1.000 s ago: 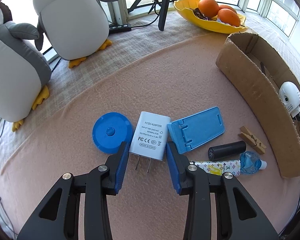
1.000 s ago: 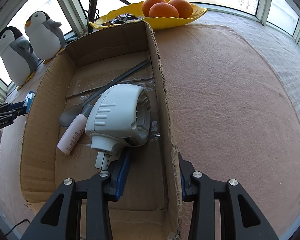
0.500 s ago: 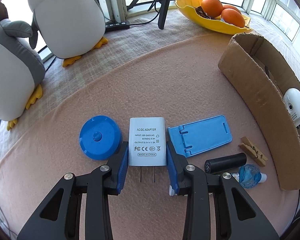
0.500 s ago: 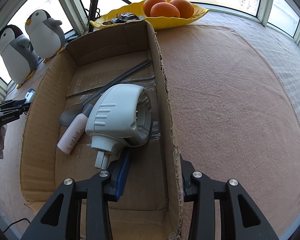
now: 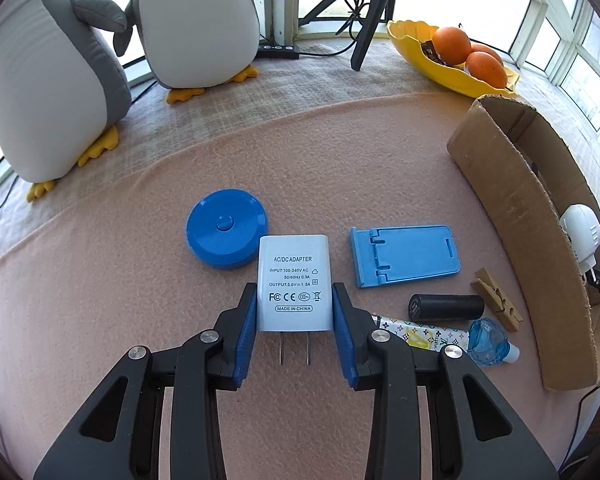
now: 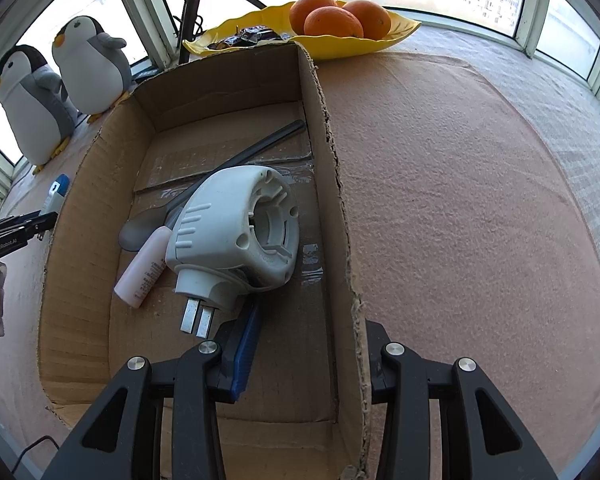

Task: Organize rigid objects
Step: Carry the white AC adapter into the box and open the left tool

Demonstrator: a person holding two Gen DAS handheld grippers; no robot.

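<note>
"AC/DC ADAPTER" on white charger (image 5: 295, 284)

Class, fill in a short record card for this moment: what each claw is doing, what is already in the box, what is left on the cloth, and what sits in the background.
left claw: pads against both sides of the white AC/DC adapter, prongs toward the camera
right claw: straddles the cardboard box wall, one finger inside, one outside
in box: white plug-in device, pink tube, dark spoon
on cloth: blue round case, blue phone stand, black cylinder, clothespin
background: two plush penguins, yellow dish with oranges
</note>
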